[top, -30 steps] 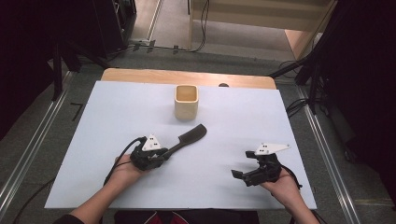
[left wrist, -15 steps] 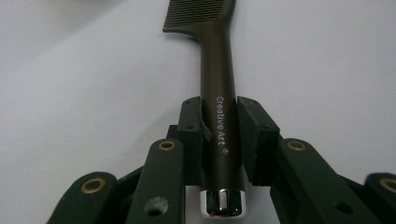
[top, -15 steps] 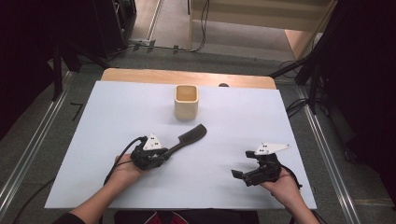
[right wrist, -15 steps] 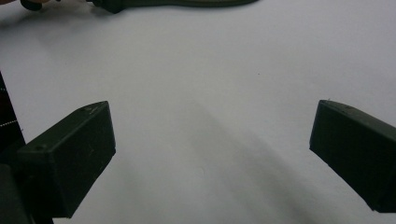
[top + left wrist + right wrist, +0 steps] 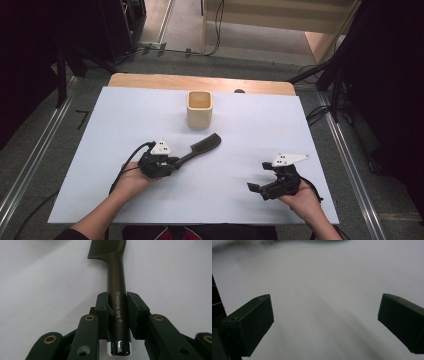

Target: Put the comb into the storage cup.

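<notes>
Your white rectangular surface [image 5: 250, 125] carries everything, with a strip of bare wood along its far edge. A pale wooden square cup [image 5: 199, 108] stands upright near the middle of that far edge, open side up. Just nearer to you than the cup lies the dark brown plastic comb [image 5: 202, 147], flat on the surface, its toothed end pointing toward the cup and its handle running back toward your left hand. Your left tongs [image 5: 117, 312] are pinching that handle from both sides, just above its silver end cap. Your right tongs [image 5: 325, 322] sit spread wide near the front right corner, holding nothing.
</notes>
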Demonstrator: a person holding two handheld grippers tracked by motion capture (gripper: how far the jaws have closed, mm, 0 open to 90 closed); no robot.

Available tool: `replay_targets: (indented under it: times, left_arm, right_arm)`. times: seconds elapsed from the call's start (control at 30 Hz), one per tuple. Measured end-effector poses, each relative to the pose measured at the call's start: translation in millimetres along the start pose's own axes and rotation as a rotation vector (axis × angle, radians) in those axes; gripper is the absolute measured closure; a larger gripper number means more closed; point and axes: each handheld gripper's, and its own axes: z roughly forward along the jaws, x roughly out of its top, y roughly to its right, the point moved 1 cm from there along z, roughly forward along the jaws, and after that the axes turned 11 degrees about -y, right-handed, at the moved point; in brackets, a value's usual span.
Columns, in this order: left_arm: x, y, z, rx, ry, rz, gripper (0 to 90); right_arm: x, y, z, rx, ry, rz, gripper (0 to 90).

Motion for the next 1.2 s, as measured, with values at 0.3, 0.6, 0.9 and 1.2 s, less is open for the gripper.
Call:
replay_targets:
  times: [0.3, 0.6, 0.9, 1.2]
  left_arm:
    - [8.2, 4.0, -8.4, -0.069, 0.04, -0.017, 73.4]
    - [20.6, 7.5, -15.3, -0.106, 0.092, -0.024, 73.4]
    - [35.1, 19.2, -14.6, -0.159, 0.138, -0.04, 73.4]
    - [50.6, 24.6, -9.9, -0.181, 0.173, -0.066, 73.4]
  right_arm:
    - [0.1, 0.2, 0.2, 0.005, 0.002, 0.002, 0.0]
    - [0.3, -0.6, 1.3, 0.008, 0.0, -0.011, 0.0]
    - [1.3, -3.6, -0.1, -0.01, 0.038, -0.004, 0.0]
    - [1.8, -3.6, -0.8, -0.012, 0.056, 0.005, 0.0]
